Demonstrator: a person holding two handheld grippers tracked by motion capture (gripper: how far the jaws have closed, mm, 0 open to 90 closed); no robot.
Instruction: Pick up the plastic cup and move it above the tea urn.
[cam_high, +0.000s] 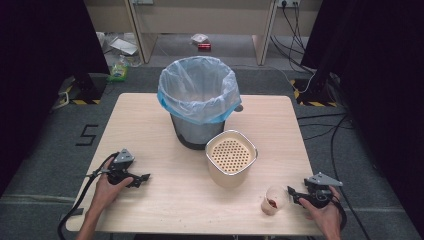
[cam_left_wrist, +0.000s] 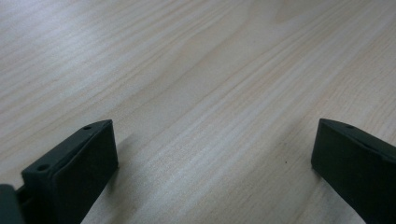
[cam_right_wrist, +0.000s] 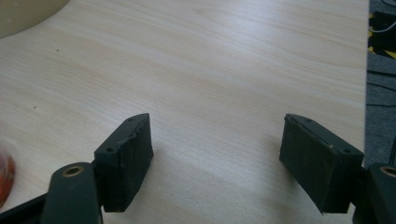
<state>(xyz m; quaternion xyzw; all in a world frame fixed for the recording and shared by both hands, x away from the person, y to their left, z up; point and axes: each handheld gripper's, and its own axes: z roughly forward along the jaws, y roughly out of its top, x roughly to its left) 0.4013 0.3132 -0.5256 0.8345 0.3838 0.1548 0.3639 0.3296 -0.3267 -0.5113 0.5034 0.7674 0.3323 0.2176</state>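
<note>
A small pale cup (cam_high: 272, 200) with something red inside lies near the table's front right edge. My right gripper (cam_high: 293, 193) rests on the table just right of it, open, with bare wood between its jaws (cam_right_wrist: 217, 130). A blurred red-orange edge of the cup (cam_right_wrist: 4, 175) shows at the left of the right gripper view. A cream pot (cam_high: 231, 159) with a perforated insert stands mid-table, and its corner (cam_right_wrist: 23, 14) appears in the right gripper view. Behind it stands a bin (cam_high: 198, 100) lined with a blue bag. My left gripper (cam_high: 141, 179) lies front left, open over bare wood (cam_left_wrist: 212, 140).
The wooden table (cam_high: 150, 115) ends close to my right gripper, with grey floor and cables (cam_right_wrist: 380, 70) beyond. Black stands and striped floor markers (cam_high: 310, 97) flank the table. Litter lies on the floor at the back (cam_high: 200, 41).
</note>
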